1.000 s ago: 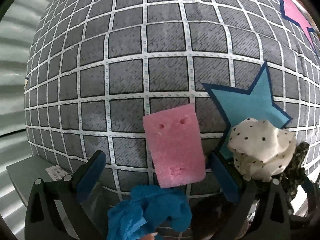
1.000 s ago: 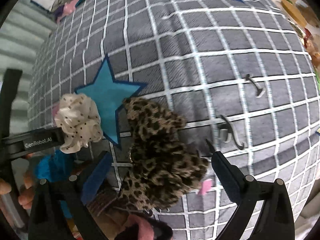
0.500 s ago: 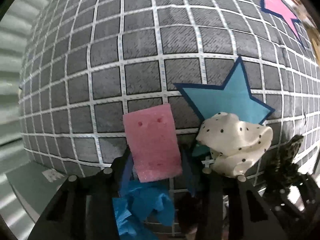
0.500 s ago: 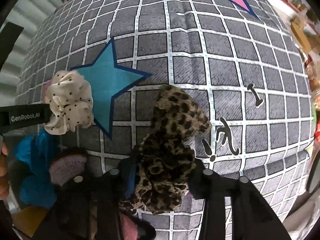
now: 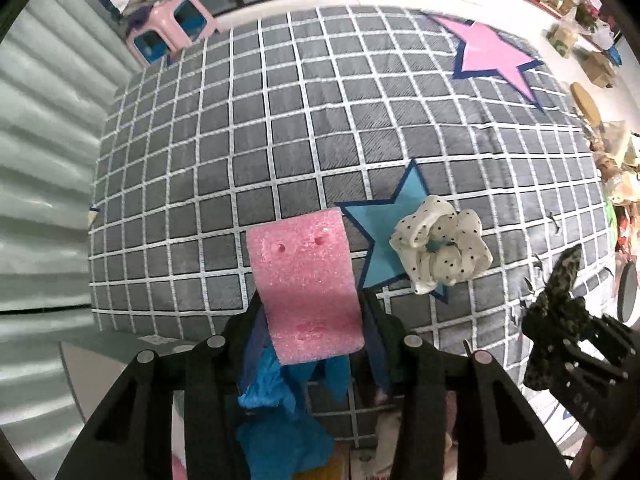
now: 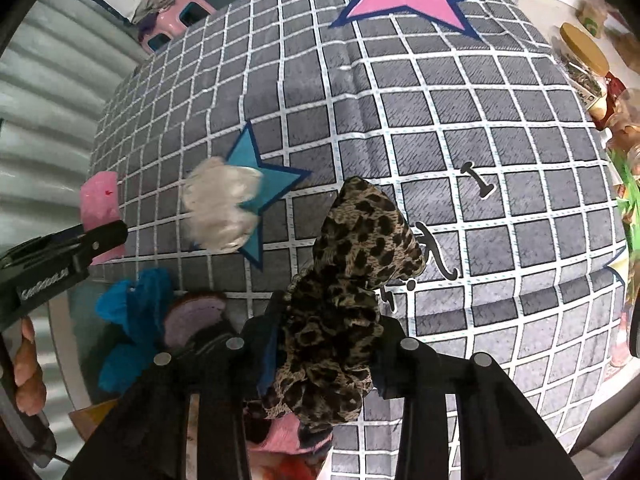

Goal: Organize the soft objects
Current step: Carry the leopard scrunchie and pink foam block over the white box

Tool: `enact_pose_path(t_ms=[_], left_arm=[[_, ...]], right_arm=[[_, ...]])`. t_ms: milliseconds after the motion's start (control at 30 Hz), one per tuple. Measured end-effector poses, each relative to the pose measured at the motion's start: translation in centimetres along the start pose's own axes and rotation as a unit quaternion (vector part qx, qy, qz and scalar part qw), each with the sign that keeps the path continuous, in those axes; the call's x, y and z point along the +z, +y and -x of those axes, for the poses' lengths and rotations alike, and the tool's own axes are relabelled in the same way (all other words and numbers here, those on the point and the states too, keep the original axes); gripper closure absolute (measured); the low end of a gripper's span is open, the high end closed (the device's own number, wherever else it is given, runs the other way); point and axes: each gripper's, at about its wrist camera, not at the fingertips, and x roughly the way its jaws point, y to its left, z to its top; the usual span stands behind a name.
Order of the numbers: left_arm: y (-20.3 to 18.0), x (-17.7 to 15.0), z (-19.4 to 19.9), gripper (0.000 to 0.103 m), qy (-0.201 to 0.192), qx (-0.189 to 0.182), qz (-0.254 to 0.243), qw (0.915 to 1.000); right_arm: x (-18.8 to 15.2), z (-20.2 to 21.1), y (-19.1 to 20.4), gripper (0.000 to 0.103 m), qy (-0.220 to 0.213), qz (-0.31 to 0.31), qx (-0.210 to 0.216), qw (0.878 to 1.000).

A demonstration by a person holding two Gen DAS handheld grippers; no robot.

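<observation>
Pink foam block [image 5: 308,288]: clamped in left claw [image 5: 312,332], long axis along the fingers, raised above the checked mat [image 5: 240,140]. Leopard scrunchie [image 6: 348,288]: clamped in right claw [image 6: 328,344]. Dotted scrunchie [image 5: 440,252]: left lying on the blue star [image 5: 394,236], between both claws.

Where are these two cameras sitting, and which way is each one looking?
Left wrist: sits on the left gripper, looking down its fingers at the pink sponge it grips above the checked mat.
Right wrist: sits on the right gripper, looking down at the leopard scrunchie it grips; a hand shows at the left edge.
Both show: the mat, the white dotted scrunchie on the blue star, and each other's gripper.
</observation>
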Motion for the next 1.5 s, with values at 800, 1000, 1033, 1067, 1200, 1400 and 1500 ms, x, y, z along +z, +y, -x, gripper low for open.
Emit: enact_pose_path(t_ms=[800,1000,1033,1067,1200,1400,1500], left_arm=[[5.1,-7.5,6.3,0.055,-0.058,-0.024,-0.006,0.998],[6.0,-9.4,7.5,0.055,-0.07,-0.033,-0.021,0.9968],[6.1,-9.6,7.7,0.055,-0.071,-0.035,-0.023,0.9966],[6.2,-9.9,7.9,0.055,-0.073,-0.037,-0.025,0.9963],[6.6,-11.4,8.9,0.055,-0.082,-0.045,-0.035,0.995],[6.8,-13.9,10.2,0.055,-0.092,-0.06,-0.053,0.9926],[6.9,-15.1,10.6,0.055,-0.093,-0.064,-0.059,0.9919]], right_arm=[[-2.8,4.4,4.5,0.065,-0.017,0.04,0.033,0.999],[-4.5,5.1,6.5,0.065,-0.023,0.043,0.027,0.998],[-4.8,5.2,6.7,0.065,-0.025,0.042,0.025,0.998],[-5.0,5.4,6.9,0.065,-0.027,0.04,0.024,0.999],[-6.3,6.3,7.4,0.065,-0.035,0.033,0.016,0.999],[-8.7,7.8,7.6,0.065,-0.045,0.023,0.0,0.999],[-10.0,8.2,7.7,0.065,-0.049,0.016,-0.004,0.999]])
